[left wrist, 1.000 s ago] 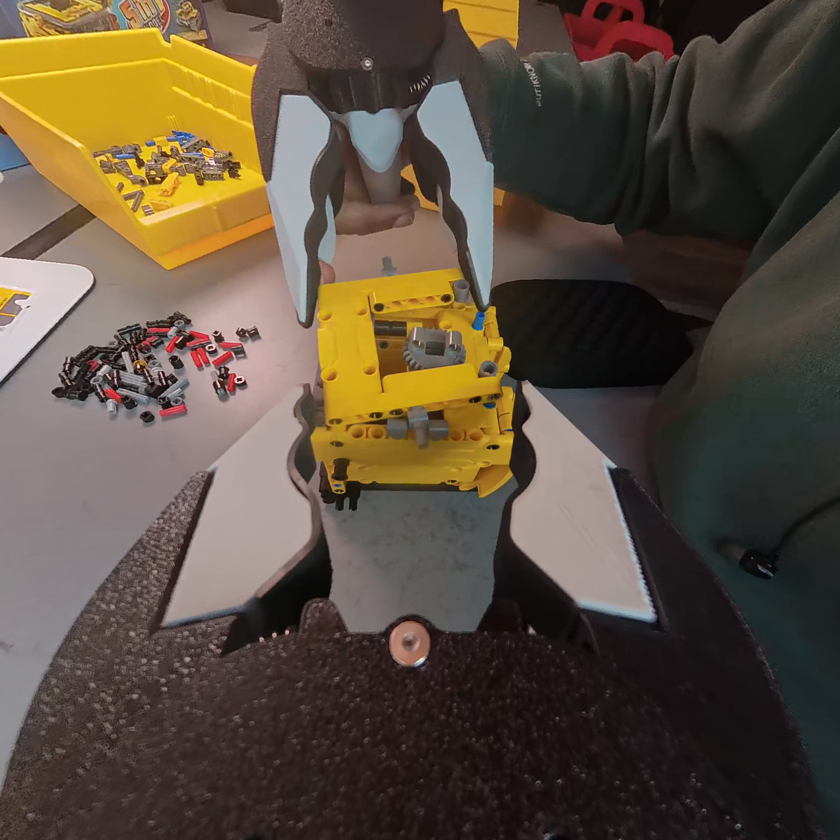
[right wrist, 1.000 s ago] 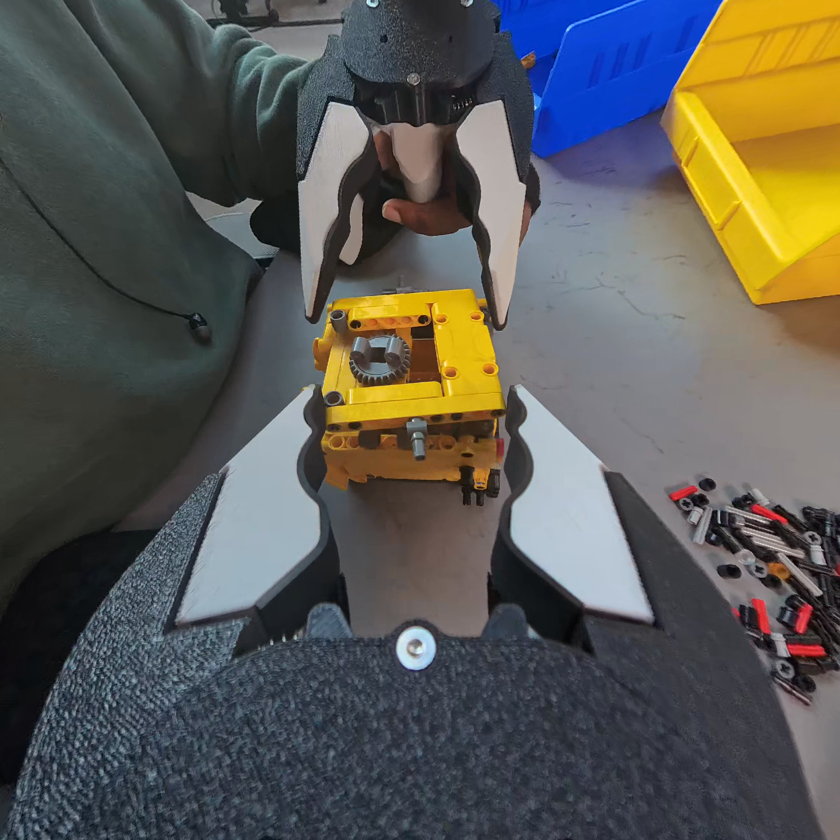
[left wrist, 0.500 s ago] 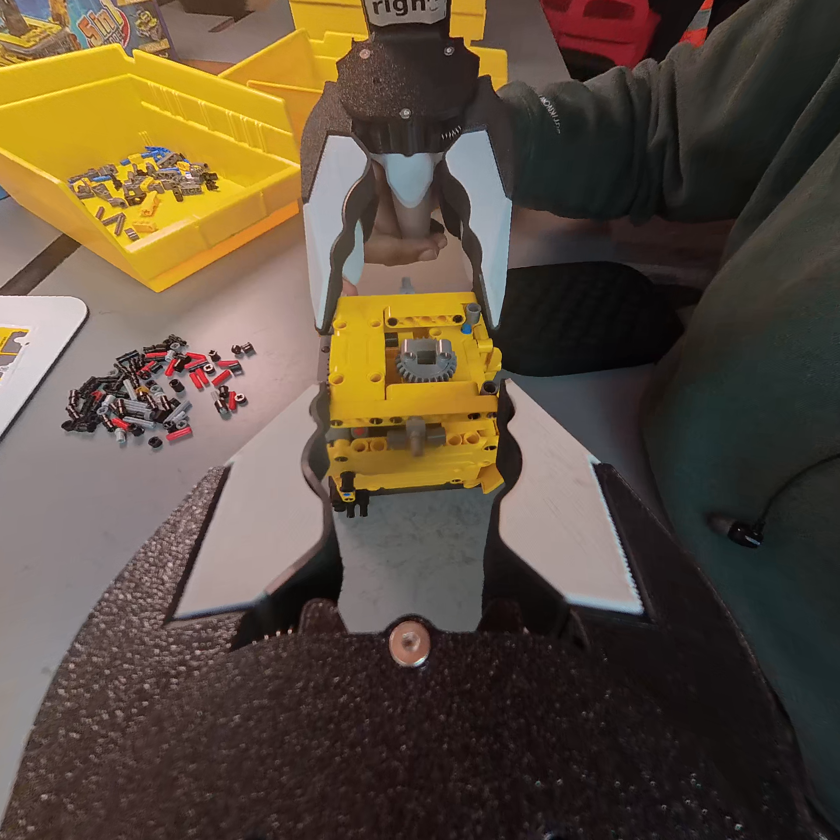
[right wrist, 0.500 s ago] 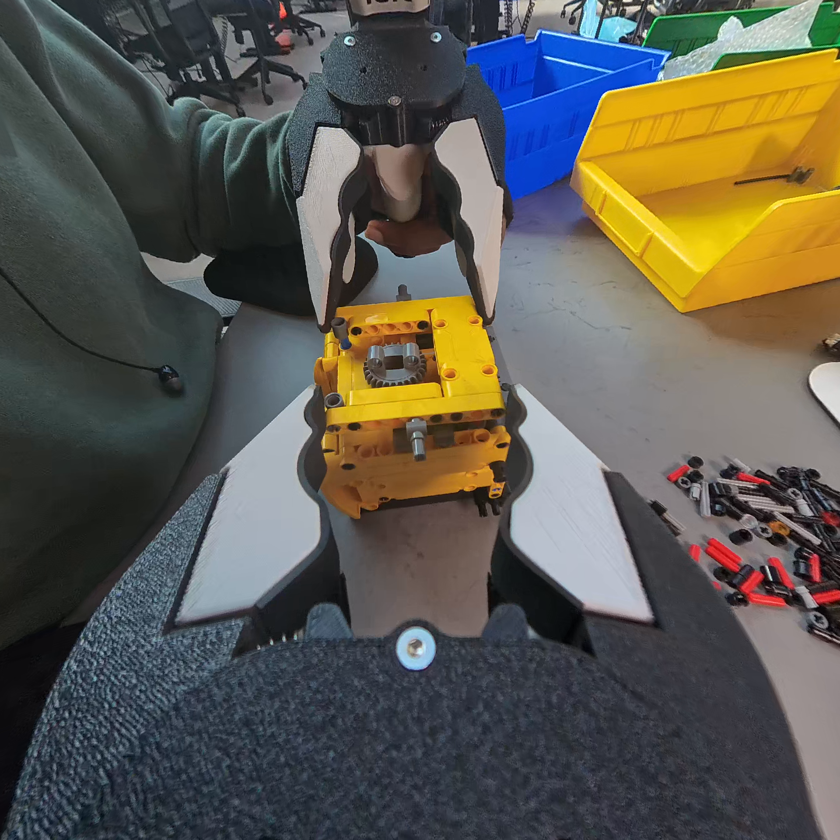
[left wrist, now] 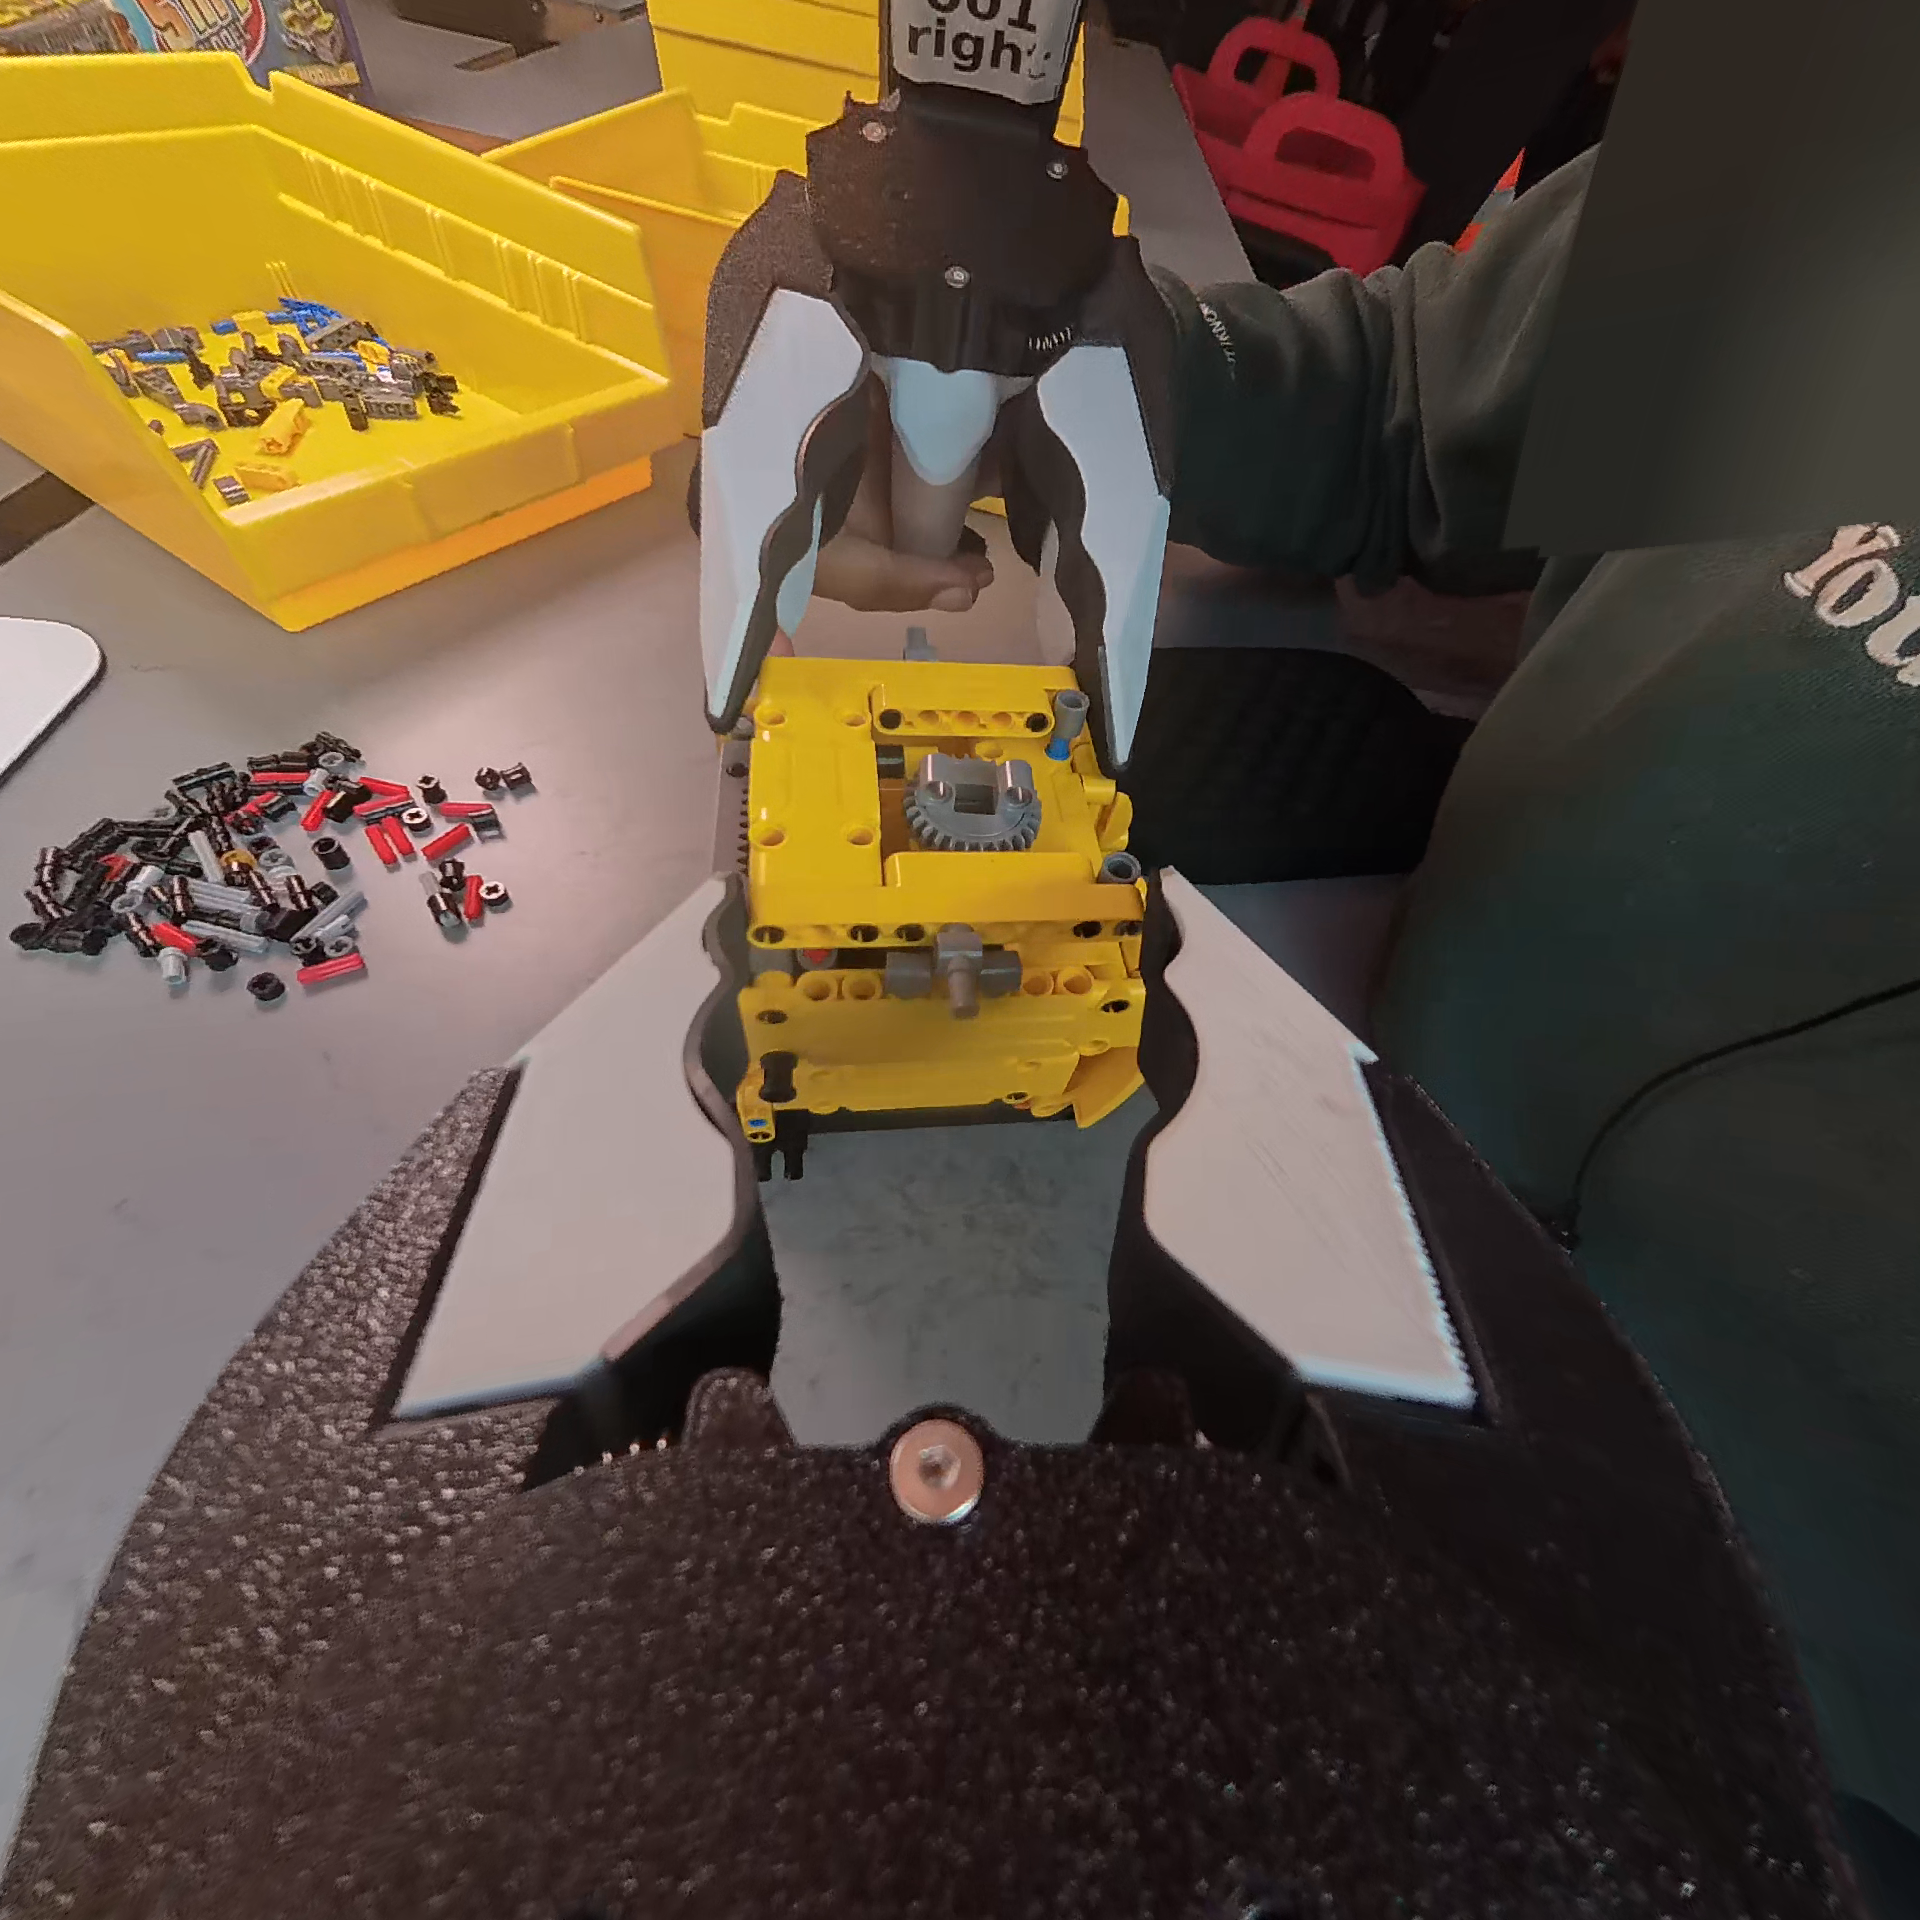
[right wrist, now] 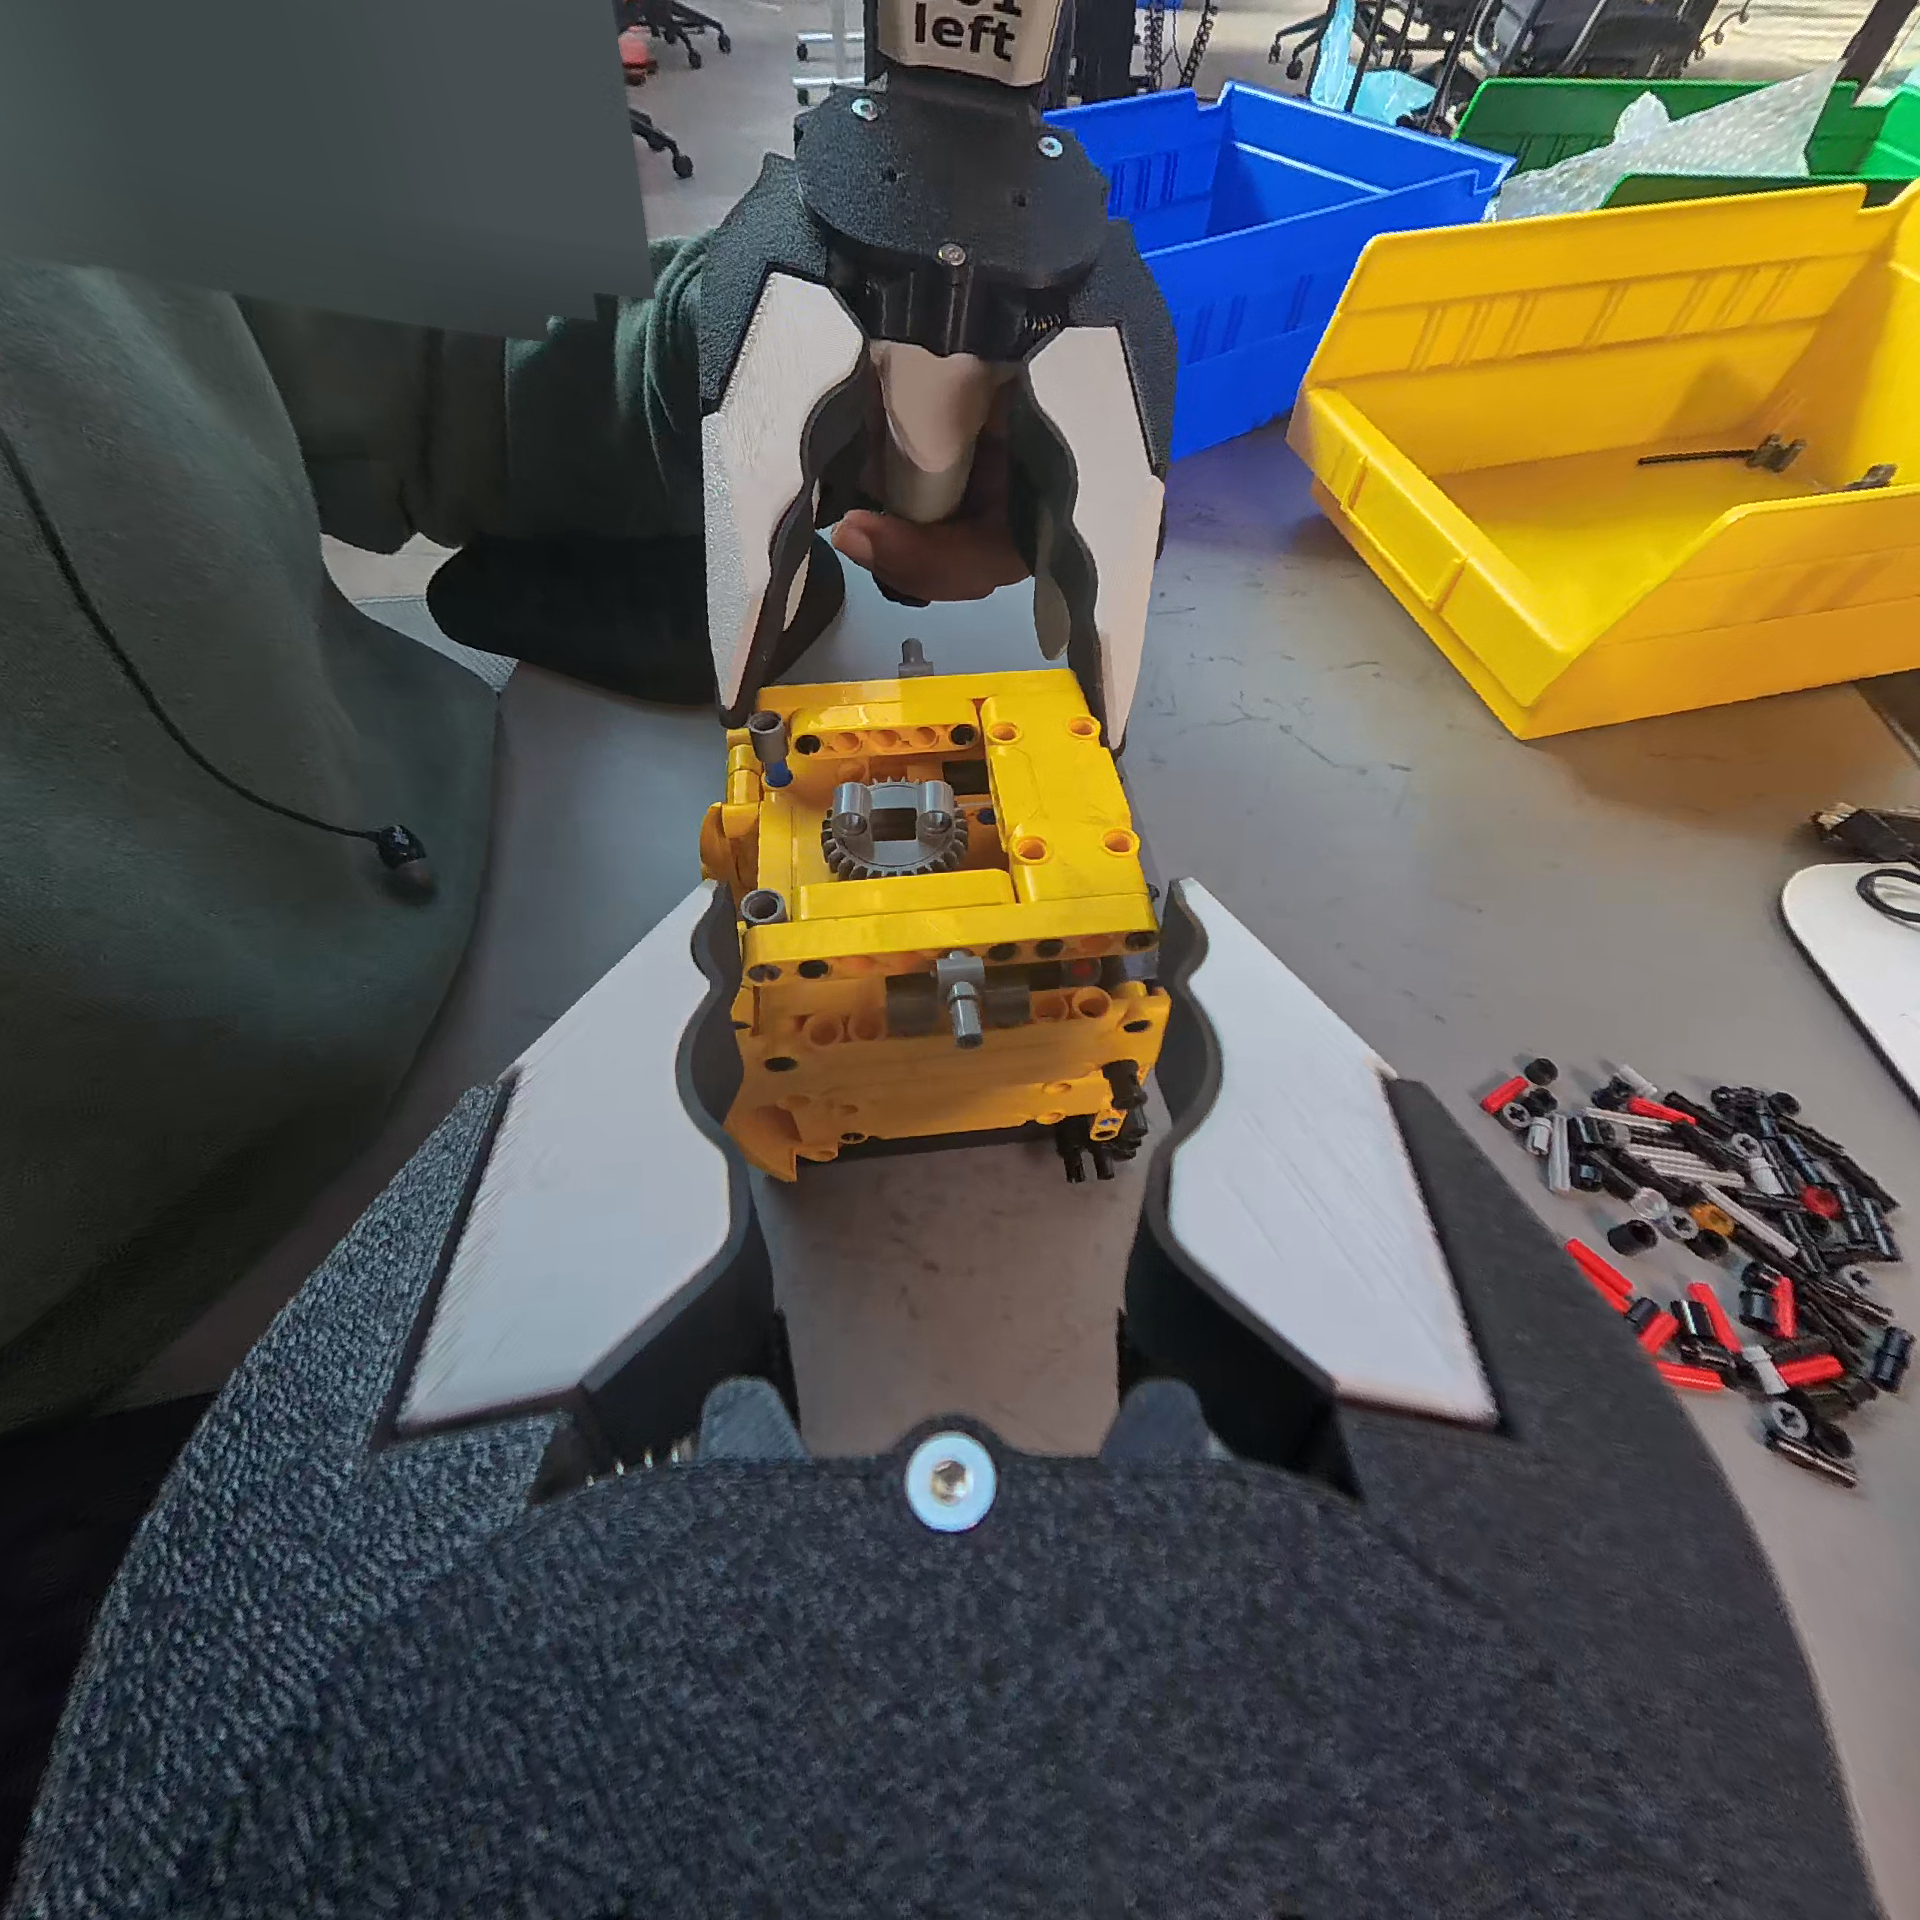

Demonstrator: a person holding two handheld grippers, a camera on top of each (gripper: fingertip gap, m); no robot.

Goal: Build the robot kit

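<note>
Left wrist view, from left to right: a yellow bin (left wrist: 343, 343) of small parts sits at the far left, a loose pile of black, red and grey pins (left wrist: 260, 862) lies on the grey surface (left wrist: 260, 1195), and the yellow brick-built block (left wrist: 935, 904) with a grey gear (left wrist: 971, 805) on top stands at centre. The left gripper (left wrist: 940, 997) clasps the block's near sides; the right gripper (left wrist: 920, 727) brackets its far corners, though contact there is unclear. In the right wrist view the right gripper (right wrist: 940, 997) hugs the block (right wrist: 935, 914) closely. Uneven squeezing could likely pop panels apart or tip the block; the protruding axle (right wrist: 961, 1003) could snag.
</note>
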